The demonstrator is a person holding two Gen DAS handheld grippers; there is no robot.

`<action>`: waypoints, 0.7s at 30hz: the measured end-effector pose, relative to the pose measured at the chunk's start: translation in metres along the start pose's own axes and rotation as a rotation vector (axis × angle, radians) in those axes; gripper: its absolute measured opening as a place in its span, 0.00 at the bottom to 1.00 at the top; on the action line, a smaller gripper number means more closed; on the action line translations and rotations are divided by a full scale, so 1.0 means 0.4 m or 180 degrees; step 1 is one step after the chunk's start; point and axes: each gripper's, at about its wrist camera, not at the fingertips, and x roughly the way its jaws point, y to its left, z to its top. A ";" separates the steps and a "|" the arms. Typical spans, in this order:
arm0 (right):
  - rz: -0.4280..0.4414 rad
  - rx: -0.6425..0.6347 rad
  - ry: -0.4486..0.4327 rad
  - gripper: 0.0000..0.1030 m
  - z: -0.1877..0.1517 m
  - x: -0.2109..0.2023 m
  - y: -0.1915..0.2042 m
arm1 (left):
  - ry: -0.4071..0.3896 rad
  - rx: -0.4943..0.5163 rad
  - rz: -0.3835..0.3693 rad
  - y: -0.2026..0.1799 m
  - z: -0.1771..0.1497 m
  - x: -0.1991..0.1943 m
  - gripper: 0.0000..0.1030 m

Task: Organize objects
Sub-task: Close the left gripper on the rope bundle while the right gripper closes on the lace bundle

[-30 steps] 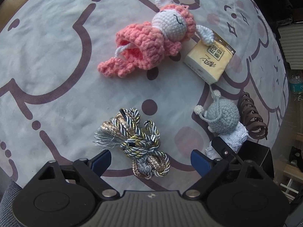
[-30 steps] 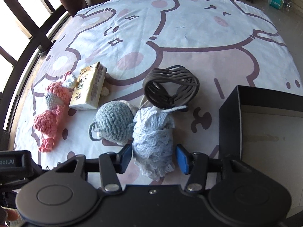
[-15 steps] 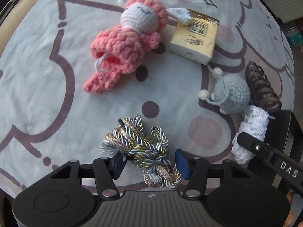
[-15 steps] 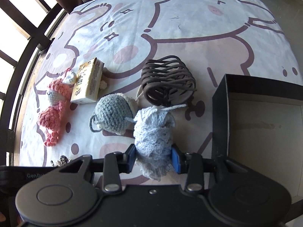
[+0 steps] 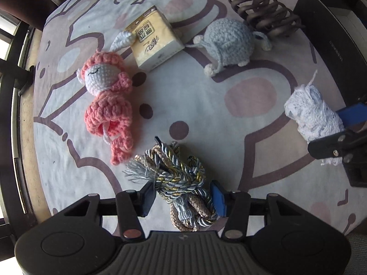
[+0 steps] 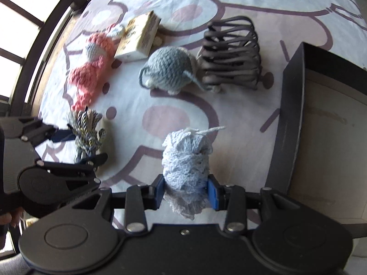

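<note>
**Two claws, two bundles over a cartoon-print cloth**

The left gripper point(image 5: 182, 197) is clamped on a knotted bundle of blue, silver and gold braided cord point(image 5: 181, 183), its blue pads pressing the bundle from both sides at the 6 o'clock edge of the left wrist view. The right gripper point(image 6: 186, 192) is closed around a pale blue roll of crocheted lace point(image 6: 186, 160), also at 6 o'clock in its own view; from the left camera the same roll appears at 3 o'clock.

Around them on the white cloth with brown cartoon outlines point(image 5: 206, 119) lie a pink crocheted doll with a white face point(image 5: 107, 100) at 9 o'clock, a yellow tissue packet with printed characters point(image 5: 153, 41) at 11 o'clock touching the doll's white ear, a grey-blue crocheted ball-shaped toy point(image 5: 229, 43) at 1 o'clock, and, just beyond that toy, a dark brown slatted wire-like holder point(image 5: 263, 13). An open black box point(image 6: 321, 126) sits at 3 o'clock in the right wrist view, beside the lace roll.
</note>
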 end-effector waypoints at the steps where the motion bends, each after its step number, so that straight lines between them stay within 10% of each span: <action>1: -0.0011 -0.0058 0.0052 0.39 -0.004 0.007 0.007 | 0.0021 -0.0116 -0.0017 0.013 0.000 0.003 0.54; 3: -0.0051 -0.0131 0.0106 0.40 -0.008 0.017 0.021 | 0.0058 -0.0406 -0.0091 0.038 0.001 0.007 0.69; 8: -0.0063 0.0025 0.0087 0.44 0.002 0.024 0.018 | 0.0131 -0.1131 -0.0503 0.102 -0.008 0.023 0.69; 14: -0.0154 -0.0094 0.0145 0.42 0.004 0.039 0.027 | 0.0100 -0.1095 -0.0471 0.119 -0.014 0.030 0.44; 21: -0.0184 -0.0137 0.0080 0.40 0.003 0.016 0.027 | 0.0002 -0.1117 -0.0478 0.139 -0.018 0.015 0.41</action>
